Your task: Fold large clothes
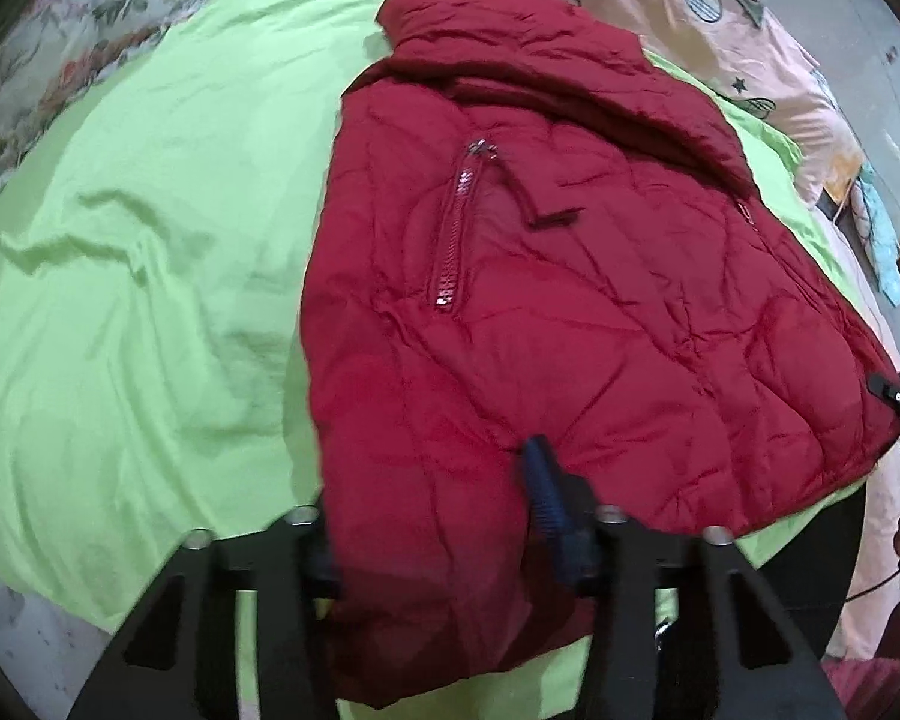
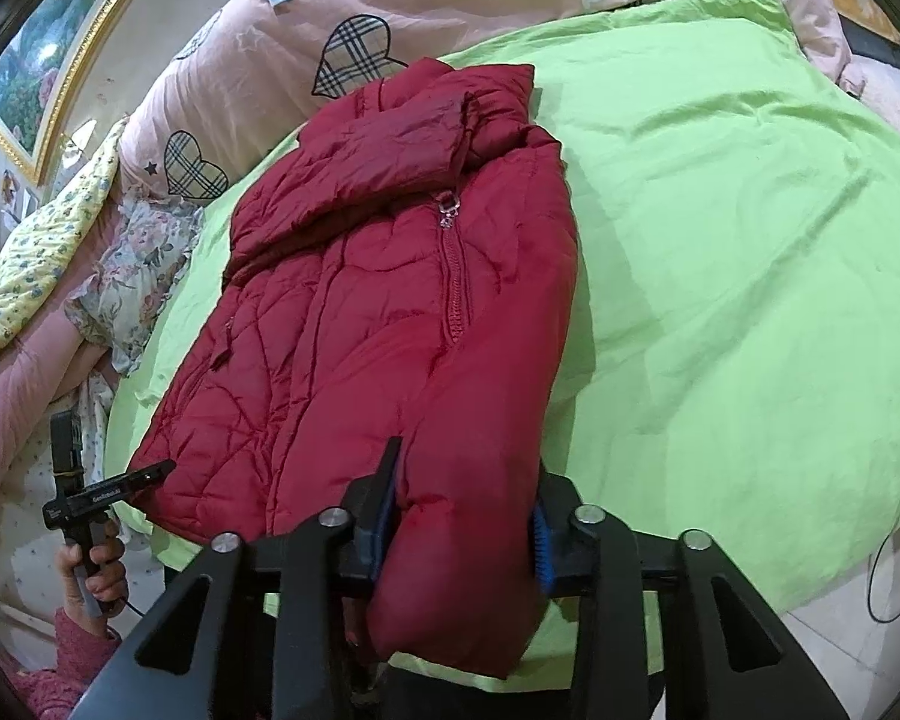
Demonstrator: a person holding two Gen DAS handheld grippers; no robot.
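Observation:
A dark red quilted jacket [image 1: 570,300] lies flat on a lime green sheet [image 1: 150,240], collar at the far end and a zipped pocket [image 1: 453,228] on top. My left gripper [image 1: 432,516] is shut on the near hem: one blue pad [image 1: 543,480] presses on top, while the other finger is hidden by the fabric. In the right wrist view the jacket [image 2: 360,330] bulges between the fingers of my right gripper [image 2: 462,516], which is shut on the hem's other corner. The left gripper [image 2: 150,474] shows there too, held by a hand [image 2: 99,564].
A pink quilt with checked hearts [image 2: 354,54] is bunched behind the jacket. Floral bedding [image 2: 132,276] lies beside it, and a gold-framed picture [image 2: 60,60] hangs on the wall. The green sheet [image 2: 720,240] spreads wide to one side. A black cable [image 2: 876,570] loops near the bed edge.

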